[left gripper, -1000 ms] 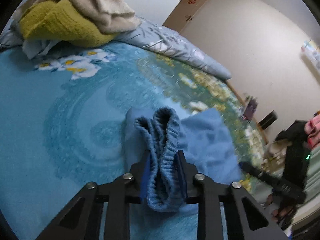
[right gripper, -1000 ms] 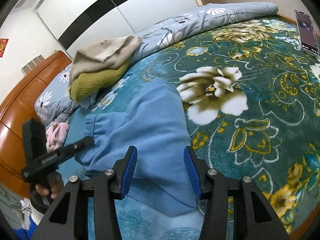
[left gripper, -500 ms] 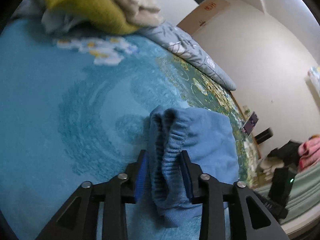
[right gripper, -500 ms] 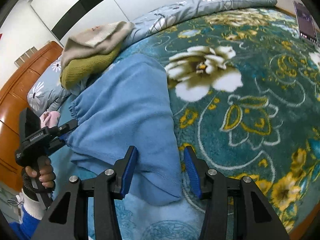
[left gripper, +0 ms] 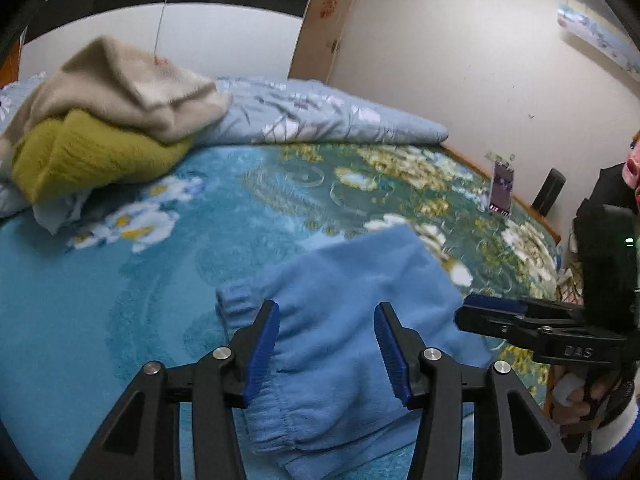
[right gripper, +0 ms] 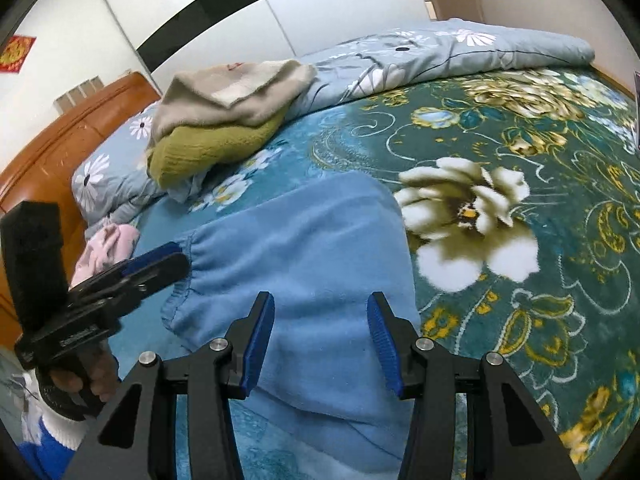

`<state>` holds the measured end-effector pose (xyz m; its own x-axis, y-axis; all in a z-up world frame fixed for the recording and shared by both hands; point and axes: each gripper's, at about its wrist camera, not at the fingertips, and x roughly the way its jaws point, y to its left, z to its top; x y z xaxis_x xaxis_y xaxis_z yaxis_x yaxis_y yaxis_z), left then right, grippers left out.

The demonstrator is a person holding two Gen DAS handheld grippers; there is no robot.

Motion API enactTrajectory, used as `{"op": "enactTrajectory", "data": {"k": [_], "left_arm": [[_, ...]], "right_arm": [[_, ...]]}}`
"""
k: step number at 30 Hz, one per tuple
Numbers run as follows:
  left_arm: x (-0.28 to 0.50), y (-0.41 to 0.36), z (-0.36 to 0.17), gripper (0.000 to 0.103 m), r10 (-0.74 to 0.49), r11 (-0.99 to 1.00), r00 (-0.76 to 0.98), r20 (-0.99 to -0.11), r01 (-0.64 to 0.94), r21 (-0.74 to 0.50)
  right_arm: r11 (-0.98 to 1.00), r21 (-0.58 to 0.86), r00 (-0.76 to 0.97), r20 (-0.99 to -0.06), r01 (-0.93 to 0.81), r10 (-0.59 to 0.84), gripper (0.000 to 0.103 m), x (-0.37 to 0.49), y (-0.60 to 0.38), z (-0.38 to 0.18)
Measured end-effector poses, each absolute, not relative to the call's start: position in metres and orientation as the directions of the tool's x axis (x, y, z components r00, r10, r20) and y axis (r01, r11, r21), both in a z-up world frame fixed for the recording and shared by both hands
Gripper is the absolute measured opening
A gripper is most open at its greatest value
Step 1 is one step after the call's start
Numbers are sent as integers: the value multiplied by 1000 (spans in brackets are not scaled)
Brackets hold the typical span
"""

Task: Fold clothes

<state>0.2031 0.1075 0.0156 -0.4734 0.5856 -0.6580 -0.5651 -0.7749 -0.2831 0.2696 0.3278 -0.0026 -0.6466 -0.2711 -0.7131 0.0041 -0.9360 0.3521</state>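
Note:
A light blue fleece garment (left gripper: 344, 288) lies folded flat on the floral bedspread (left gripper: 100, 280), its elastic waistband toward the left. My left gripper (left gripper: 326, 320) hovers just above it with its jaws opening; the cloth lies under the blue pads, not pinched. From the right wrist view that left gripper (right gripper: 160, 260) sits at the waistband edge of the garment (right gripper: 304, 248). My right gripper (right gripper: 320, 312) stands open over the garment's near part, nothing between its pads. In the left wrist view the right gripper (left gripper: 484, 312) reaches in from the right.
A beige knit on an olive knit (left gripper: 108, 120) is stacked at the back left, beside a rolled floral quilt (left gripper: 320, 116). A phone (left gripper: 502, 188) stands at the far bed edge. A pink garment (right gripper: 106, 248) and a wooden headboard (right gripper: 60, 140) are at the left.
My left gripper has let go of the bunched waistband and spread its jaws while rolling level. The blue garment has dropped flat on the bed. My right gripper has shifted slightly over it, still open.

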Motion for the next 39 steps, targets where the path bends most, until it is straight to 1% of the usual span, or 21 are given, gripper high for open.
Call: {"op": "enactTrajectory", "data": {"k": [4,9,11,13,15,17,18,19,22,24,25,28,30,31,36,39], "left_arm": [[198,103,-4,53,585,-782,-450,-674,-533,-323],[202,106,-2,54,582,-784,-453,-675,-534,-317],[203,100,5,58,606,-771,-443,-660,-530,-352],[207,88,11,69,635,-756,-443,-633,-523,-393],[208,75,13,72,646,-753,-453,-614,-509,-416],[209,65,9,78,631,-770,-475,-614,-483,-417],[209,61,6,85,619,-781,-488,-615,-468,-414],[208,57,1,88,615,-785,-482,-625,-449,-426],[201,45,-21,88,635,-772,-418,-650,-381,-509],[197,40,-34,89,656,-755,-377,-654,-336,-563],[196,41,-37,90,662,-750,-367,-654,-326,-576],[194,48,-39,99,678,-735,-350,-647,-332,-591],[193,57,-38,100,692,-721,-329,-642,-351,-598],[193,62,-38,103,695,-718,-323,-642,-354,-599],[194,72,-34,103,682,-728,-312,-662,-378,-572],[190,63,-37,103,708,-705,-294,-642,-326,-630]], "right_arm": [[-919,393,-631,-719,-24,-291,50,268,338,-17],[-919,392,-620,-728,-26,-293,50,264,338,-22],[-915,403,-628,-718,-23,-301,50,267,341,-18],[-909,415,-648,-700,-26,-301,50,274,349,-13],[-904,424,-663,-691,-47,-289,50,280,361,-11],[-895,439,-663,-694,-82,-280,50,283,376,-16],[-884,455,-659,-698,-107,-280,50,284,385,-20],[-869,476,-654,-701,-133,-284,50,285,394,-26],[-828,540,-647,-689,-155,-328,50,290,408,-40],[-818,557,-639,-684,-145,-352,54,291,409,-46],[-818,559,-639,-681,-136,-359,55,291,408,-47],[-808,580,-644,-657,-100,-392,65,289,405,-46],[-801,593,-643,-645,-82,-413,65,285,404,-46],[-798,598,-639,-643,-74,-422,65,283,402,-47],[-772,634,-631,-614,-37,-474,65,272,395,-53],[-758,652,-623,-600,-17,-502,65,267,391,-55]]}}
